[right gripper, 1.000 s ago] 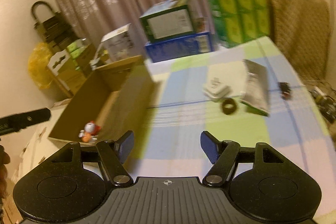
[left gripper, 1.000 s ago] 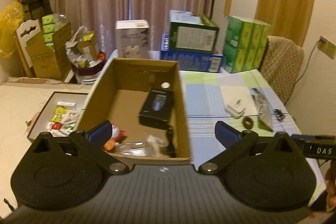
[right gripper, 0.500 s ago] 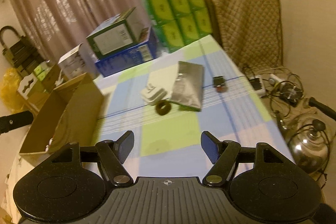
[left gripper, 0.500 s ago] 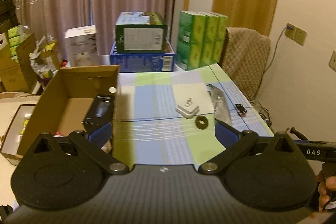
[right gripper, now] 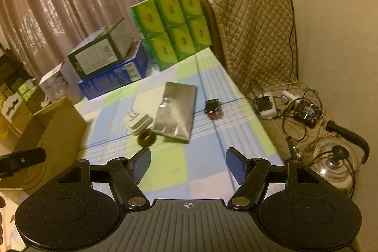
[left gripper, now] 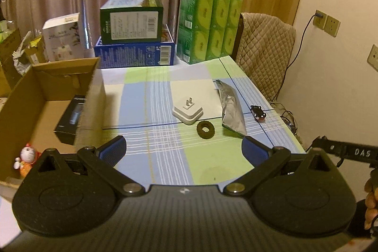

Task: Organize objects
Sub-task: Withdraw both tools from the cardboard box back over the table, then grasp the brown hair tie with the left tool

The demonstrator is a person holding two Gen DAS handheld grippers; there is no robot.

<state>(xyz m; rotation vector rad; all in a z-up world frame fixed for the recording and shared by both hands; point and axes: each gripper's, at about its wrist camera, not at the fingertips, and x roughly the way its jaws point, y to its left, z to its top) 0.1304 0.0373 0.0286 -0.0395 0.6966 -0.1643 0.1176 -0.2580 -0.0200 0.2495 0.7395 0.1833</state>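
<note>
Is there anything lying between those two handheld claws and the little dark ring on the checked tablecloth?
Nothing visible: only bare tablecloth separates the small dark ring from both open grippers. The white plug adapter and silver foil pouch lie beyond it.

Both wrist cams, table [left gripper: 165,91] shared

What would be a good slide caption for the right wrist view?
Open right gripper above checked table; white plug adapter, dark ring, silver pouch, toy car ahead.

Shiny foil pouch [right gripper: 176,110] on matt checked cloth tablecloth [right gripper: 165,164].
</note>
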